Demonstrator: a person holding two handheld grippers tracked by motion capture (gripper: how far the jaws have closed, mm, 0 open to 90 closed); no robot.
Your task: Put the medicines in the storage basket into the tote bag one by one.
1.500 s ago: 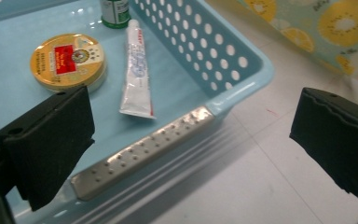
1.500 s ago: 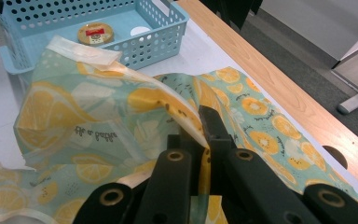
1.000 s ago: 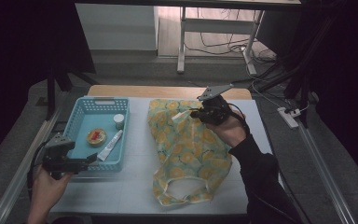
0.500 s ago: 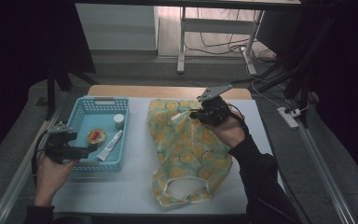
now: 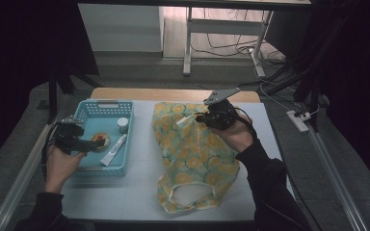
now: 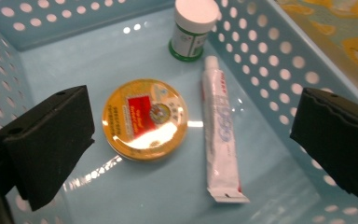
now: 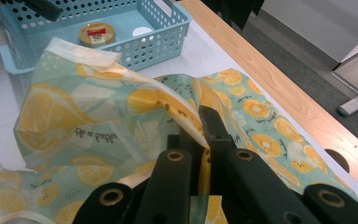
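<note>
**A:** Where does everything sit right now?

**B:** The blue basket (image 5: 87,166) is on the left of the table. On its floor lie a round yellow tin (image 6: 144,119), a white tube (image 6: 220,135) just to the right of it, and a small white-capped bottle (image 6: 192,28) at the far end. The left gripper (image 6: 193,140) hovers inside the basket with its jaws spread wide; the tin and the tube both lie between them.

**A:** And the other hand?

**B:** The right gripper (image 5: 207,118) is over the far part of the lemon-print cloth bag (image 5: 197,159), which lies flat in the middle of the table. Its jaws are closed on a fold of the cloth, lifting the edge so the mouth stands up a little.

**A:** How do you think the tin will handle?

**B:** I judge it light, rigid and slick. The lid is glossy, and it is low and flat, so the jaws need to come down around its rim, one on each side across the widest part. A grip off-centre would likely let it squirt out or slide on the smooth basket floor. The tube just beside it could get pinched along with it.

**A:** And the bag?

**B:** Soft and floppy, I'd say. A pinch on the hem holds well, but the cloth sags, so the opening probably needs lifting higher before anything goes in.
</note>
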